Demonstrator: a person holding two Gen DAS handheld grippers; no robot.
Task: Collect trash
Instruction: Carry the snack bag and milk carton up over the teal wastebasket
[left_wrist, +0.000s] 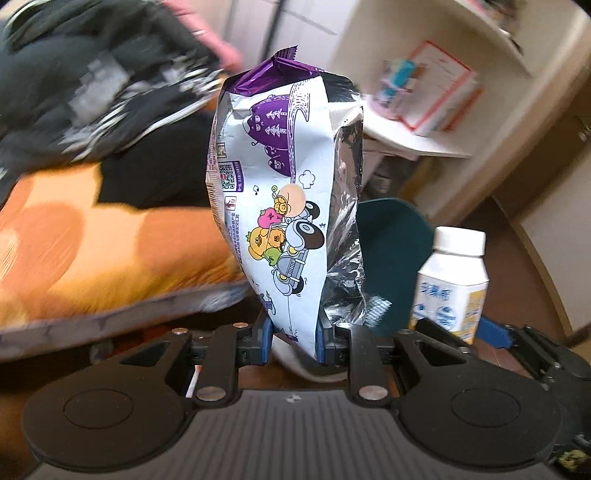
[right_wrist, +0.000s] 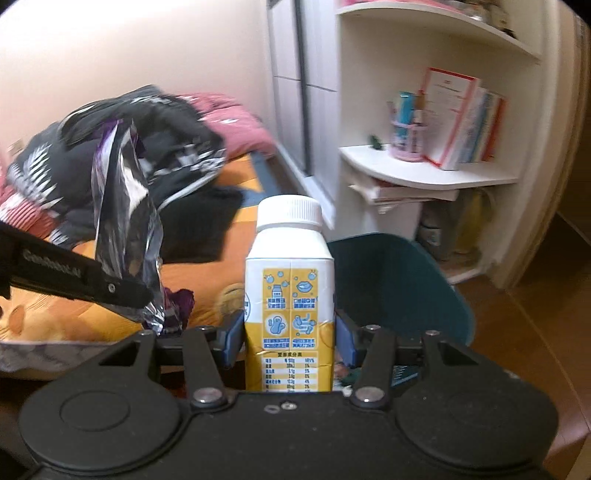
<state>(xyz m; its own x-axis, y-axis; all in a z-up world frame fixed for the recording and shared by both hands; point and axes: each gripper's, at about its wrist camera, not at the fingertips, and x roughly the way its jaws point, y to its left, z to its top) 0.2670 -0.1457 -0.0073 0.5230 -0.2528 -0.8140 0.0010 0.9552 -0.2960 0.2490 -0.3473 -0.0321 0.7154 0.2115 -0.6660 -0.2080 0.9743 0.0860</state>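
Fingers of left gripper (left_wrist: 291, 339) clamped on snack bag (left_wrist: 277, 192), right gripper (right_wrist: 290, 341) clamped on milk bottle (right_wrist: 290, 295) (upright), teal bin (right_wrist: 399, 291) just beyond.

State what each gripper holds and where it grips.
The left gripper pinches the snack bag at its bottom end. The right gripper clamps the small drink bottle by the lower sides of its body.

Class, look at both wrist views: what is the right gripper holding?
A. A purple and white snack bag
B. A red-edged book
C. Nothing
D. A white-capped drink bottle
D: the right gripper is shut on the bottle, whose white cap stands upright between its fingers.
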